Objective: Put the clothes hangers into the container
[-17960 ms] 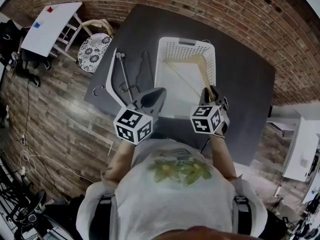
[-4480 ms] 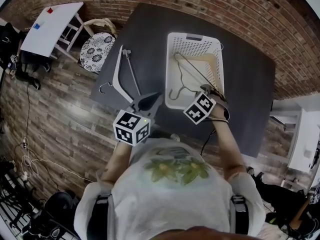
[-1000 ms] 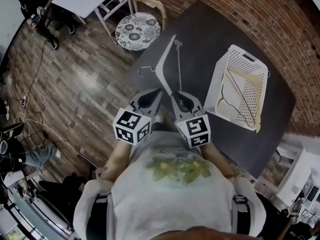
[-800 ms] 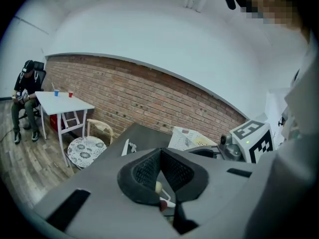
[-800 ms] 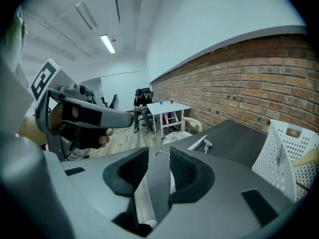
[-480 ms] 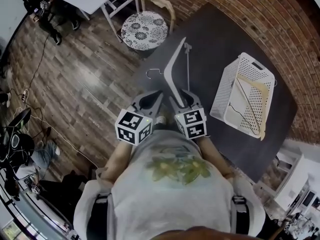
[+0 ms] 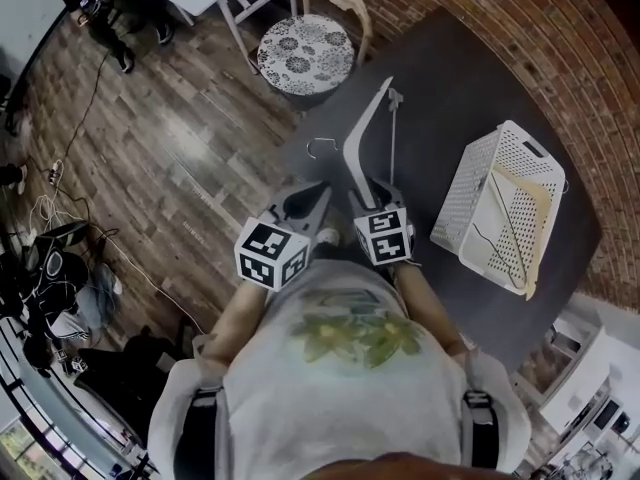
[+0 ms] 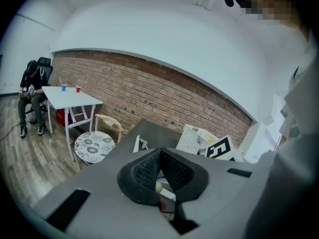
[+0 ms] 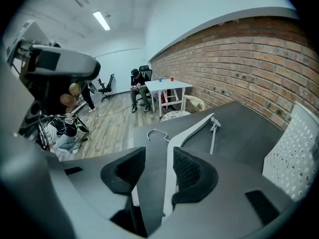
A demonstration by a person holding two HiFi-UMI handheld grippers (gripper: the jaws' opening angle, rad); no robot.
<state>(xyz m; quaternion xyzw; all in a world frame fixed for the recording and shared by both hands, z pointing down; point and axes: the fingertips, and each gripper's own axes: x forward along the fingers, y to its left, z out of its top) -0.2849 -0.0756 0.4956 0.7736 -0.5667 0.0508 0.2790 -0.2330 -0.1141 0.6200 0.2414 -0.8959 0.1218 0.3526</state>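
The dark table (image 7: 440, 88) carries the white container (image 7: 470, 193) on the person's right. It already holds a wooden hanger (image 7: 535, 203) and a wire one. Well apart from it, to its left, the last white hanger (image 7: 362, 138) lies flat on the tabletop.

The hanger's long axis runs straight away from the person, and its hook points left toward the table edge. Its near end reaches the right gripper (image 7: 365, 193) — plainly the nearer hand. That gripper tilts down at the table. Its jaws have just been opening and stand apart, with the hanger's near arm running between them, close along the right-hand pad but not clamped.

The left gripper (image 7: 308, 203) hangs just beside it — jaws closed together on nothing, aimed more nearly level. The carry would likely go rightward to the container.
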